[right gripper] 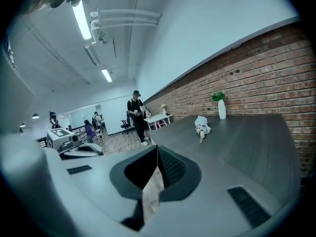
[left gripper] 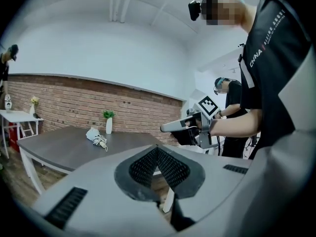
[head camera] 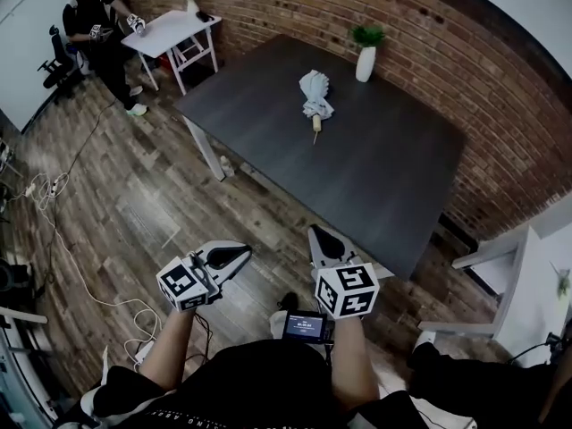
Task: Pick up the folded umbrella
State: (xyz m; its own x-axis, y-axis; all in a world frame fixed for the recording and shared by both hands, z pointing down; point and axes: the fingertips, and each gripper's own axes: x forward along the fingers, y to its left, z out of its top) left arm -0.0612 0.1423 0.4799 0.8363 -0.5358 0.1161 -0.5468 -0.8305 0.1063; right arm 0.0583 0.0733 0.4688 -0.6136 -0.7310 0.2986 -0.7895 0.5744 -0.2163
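Note:
A folded pale-grey umbrella (head camera: pixel 315 96) with a wooden handle lies on the far part of a dark table (head camera: pixel 384 168), its handle pointing toward me. It also shows small in the left gripper view, umbrella (left gripper: pixel 97 138), and in the right gripper view, umbrella (right gripper: pixel 201 125). My left gripper (head camera: pixel 241 252) and right gripper (head camera: pixel 319 234) hang over the wooden floor, short of the table's near edge and well apart from the umbrella. Both are shut with nothing between the jaws: left gripper (left gripper: pixel 158 148), right gripper (right gripper: pixel 157 147).
A white vase with a green plant (head camera: pixel 365 56) stands on the table by the brick wall, just behind the umbrella. A small white table (head camera: pixel 170 29) and a person (head camera: pixel 94 25) are at the far left. White furniture (head camera: pixel 500 275) stands at the right. Cables (head camera: pixel 54 186) lie on the floor.

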